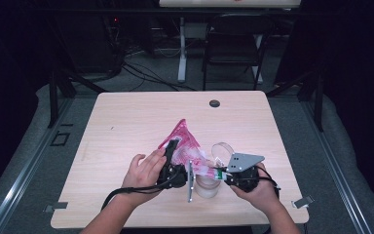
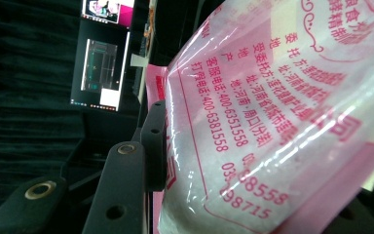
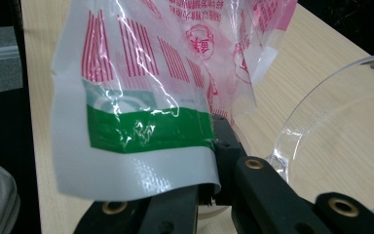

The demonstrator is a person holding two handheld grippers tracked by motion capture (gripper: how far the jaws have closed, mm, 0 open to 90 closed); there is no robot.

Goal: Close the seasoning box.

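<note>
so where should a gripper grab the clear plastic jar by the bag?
Take the clear plastic jar by its side wall, coming in level from the table's near right. It stands upright with its mouth open, and the pink bag, held by the left gripper and right gripper, hangs over its top.

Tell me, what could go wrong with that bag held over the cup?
1. The bag is filled with white powder, and its corner hangs over a clear cup. If it tips too fast, powder may miss the cup and land on the table.
2. The right hand-held gripper pinches only the bag's thin edge, which might slip free.
3. The left hand-held gripper holds the bulging body, and squeezing could burst powder out.
</note>
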